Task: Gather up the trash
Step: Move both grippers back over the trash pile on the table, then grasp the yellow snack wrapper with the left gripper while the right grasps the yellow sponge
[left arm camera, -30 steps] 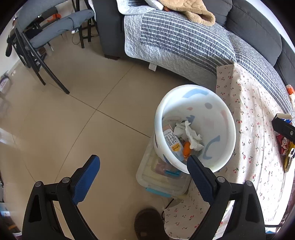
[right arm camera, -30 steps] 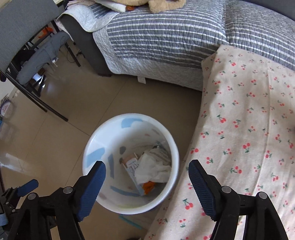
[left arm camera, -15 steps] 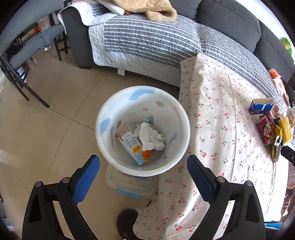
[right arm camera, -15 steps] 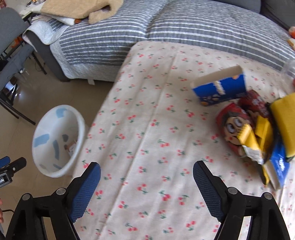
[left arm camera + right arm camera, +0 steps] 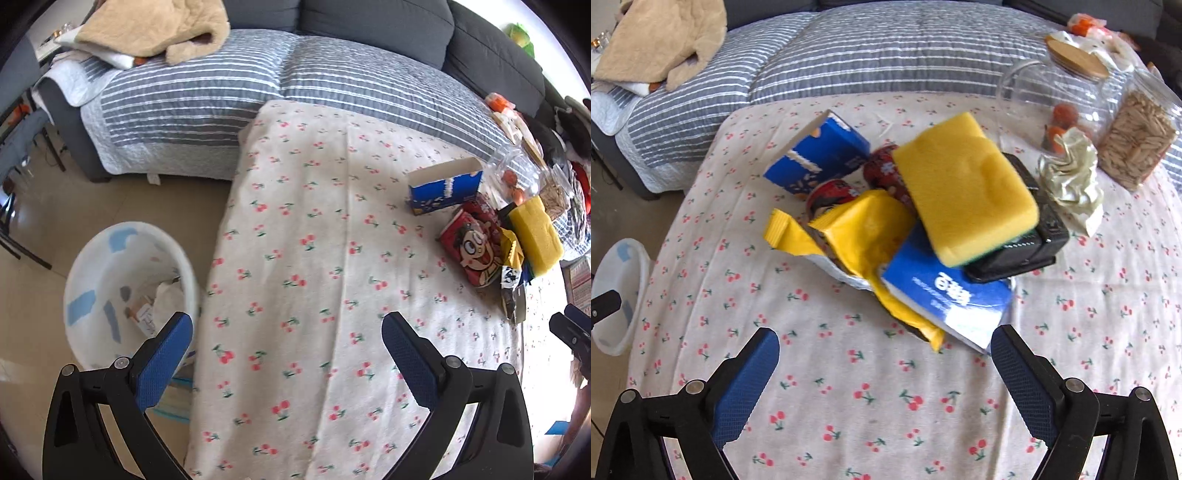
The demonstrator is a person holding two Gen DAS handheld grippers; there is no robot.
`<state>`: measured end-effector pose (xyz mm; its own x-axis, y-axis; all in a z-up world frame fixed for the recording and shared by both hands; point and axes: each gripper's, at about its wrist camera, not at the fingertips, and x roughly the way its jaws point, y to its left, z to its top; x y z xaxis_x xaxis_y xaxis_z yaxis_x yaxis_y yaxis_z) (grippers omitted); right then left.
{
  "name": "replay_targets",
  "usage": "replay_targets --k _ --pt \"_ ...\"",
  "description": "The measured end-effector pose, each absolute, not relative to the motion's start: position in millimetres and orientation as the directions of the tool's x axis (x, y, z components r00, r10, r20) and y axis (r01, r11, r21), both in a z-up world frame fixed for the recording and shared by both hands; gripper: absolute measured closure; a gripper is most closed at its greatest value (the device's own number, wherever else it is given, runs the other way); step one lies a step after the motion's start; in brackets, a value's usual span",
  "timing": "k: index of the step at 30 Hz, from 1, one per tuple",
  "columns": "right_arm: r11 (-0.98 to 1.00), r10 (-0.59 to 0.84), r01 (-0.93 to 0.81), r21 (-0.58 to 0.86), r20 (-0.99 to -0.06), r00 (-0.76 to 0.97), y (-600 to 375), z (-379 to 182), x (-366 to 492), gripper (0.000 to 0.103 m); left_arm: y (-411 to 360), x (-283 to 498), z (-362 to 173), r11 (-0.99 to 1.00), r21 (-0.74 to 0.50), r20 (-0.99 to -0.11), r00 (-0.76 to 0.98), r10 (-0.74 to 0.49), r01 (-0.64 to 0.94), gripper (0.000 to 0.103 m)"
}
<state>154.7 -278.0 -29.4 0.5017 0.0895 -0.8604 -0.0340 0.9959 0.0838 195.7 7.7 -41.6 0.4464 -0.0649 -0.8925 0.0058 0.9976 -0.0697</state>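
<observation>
Both grippers hang over a table with a cherry-print cloth (image 5: 314, 229). On the left side, the left gripper (image 5: 287, 334) has its blue pads (image 5: 164, 360) spread very wide and the jaws are opening more. Nothing is between them, only the cloth below. Just left of it, down on the tan floor, stands the white bin with blue patches (image 5: 110, 266). It sits right beside the table edge. Inside it are a white crumpled tissue and a small printed carton.

Next comes the right gripper (image 5: 885, 345). Its jaws are opening too, spread wide with nothing between them. Just past its fingertips lies the pile of trash on the cloth. From left to right in the pile: a blue carton (image 5: 820, 155) with its flap open, a red snack pack (image 5: 882, 170) under it, a torn yellow wrapper (image 5: 864, 229), a flat blue packet (image 5: 945, 299), and a yellow sponge (image 5: 964, 184) resting tilted on a black box (image 5: 1041, 236). Right of the pile is a crumpled silvery wrapper (image 5: 1071, 177). Behind that stand a clear jar with a wooden lid (image 5: 1060, 85) and a clear jar of seeds (image 5: 1137, 144).

Behind the table is a sofa with a grey striped cover (image 5: 207, 92). A tan fluffy blanket (image 5: 155, 29) lies on its left end.
</observation>
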Motion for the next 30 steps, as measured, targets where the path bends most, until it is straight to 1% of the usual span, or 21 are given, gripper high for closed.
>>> replay_targets --k 3,6,11,16,18,19,20,21,23,24,26,27,29,30 --pt "0.995 0.079 0.009 0.097 -0.857 0.510 -303.3 -29.7 151.4 0.007 -28.8 204.6 -42.4 0.995 -0.079 -0.885 0.456 -0.096 0.057 0.000" --pt "0.997 0.029 0.053 0.065 -0.861 0.507 -325.9 -33.2 152.3 0.007 -64.1 211.0 -43.9 0.989 -0.099 -0.878 0.458 -0.139 0.112 0.000" --pt "0.992 -0.073 0.124 -0.012 -0.861 0.503 -362.5 -39.7 152.7 0.007 -105.4 214.2 -41.0 0.963 -0.214 -0.853 0.449 -0.266 0.165 0.000" --pt "0.986 -0.067 0.166 0.015 -0.877 0.476 -393.8 -47.9 150.0 0.007 -134.7 209.8 -29.5 0.932 -0.288 -0.802 0.475 -0.361 0.221 0.000" --pt "0.984 -0.072 0.178 0.015 -0.879 0.472 -402.3 -50.0 148.3 0.007 -144.0 209.2 -28.5 0.923 -0.309 -0.788 0.481 -0.384 0.230 0.004" --pt "0.983 -0.075 0.183 0.014 -0.879 0.470 -405.8 -51.0 147.8 0.007 -148.5 210.0 -29.9 0.917 -0.324 -0.784 0.475 -0.399 0.235 0.012" --pt "0.982 -0.077 0.188 0.014 -0.880 0.468 -409.1 -51.9 147.3 0.007 -152.1 211.3 -32.4 0.911 -0.337 -0.784 0.465 -0.412 0.239 0.023" --pt "0.981 -0.077 0.192 0.015 -0.882 0.465 -412.0 -52.9 146.6 0.007 -155.7 213.0 -35.5 0.908 -0.344 -0.786 0.456 -0.417 0.237 0.029" --pt "0.980 -0.080 0.198 0.014 -0.885 0.459 -416.2 -54.4 145.4 0.007 -160.9 217.0 -42.9 0.904 -0.358 -0.790 0.440 -0.427 0.235 0.050" --pt "0.980 -0.082 0.199 0.012 -0.886 0.456 -417.6 -54.8 144.6 0.007 -162.9 220.1 -47.2 0.901 -0.365 -0.792 0.432 -0.433 0.233 0.056" --pt "0.979 -0.085 0.203 0.010 -0.887 0.454 -420.6 -55.0 143.1 0.007 -165.6 221.3 -52.7 0.895 -0.381 -0.793 0.416 -0.446 0.232 0.082" --pt "0.979 -0.085 0.204 0.010 -0.887 0.454 -422.4 -55.2 142.5 0.007 -166.4 220.4 -53.4 0.891 -0.389 -0.790 0.412 -0.454 0.237 0.085" --pt "0.978 -0.086 0.206 0.011 -0.886 0.455 -424.4 -54.3 139.8 0.007 -167.3 217.9 -50.5 0.886 -0.388 -0.783 0.416 -0.462 0.254 0.094" --pt "0.978 -0.087 0.207 0.011 -0.886 0.456 -424.6 -53.7 138.4 0.007 -167.3 216.1 -46.9 0.886 -0.379 -0.780 0.423 -0.461 0.266 0.095"
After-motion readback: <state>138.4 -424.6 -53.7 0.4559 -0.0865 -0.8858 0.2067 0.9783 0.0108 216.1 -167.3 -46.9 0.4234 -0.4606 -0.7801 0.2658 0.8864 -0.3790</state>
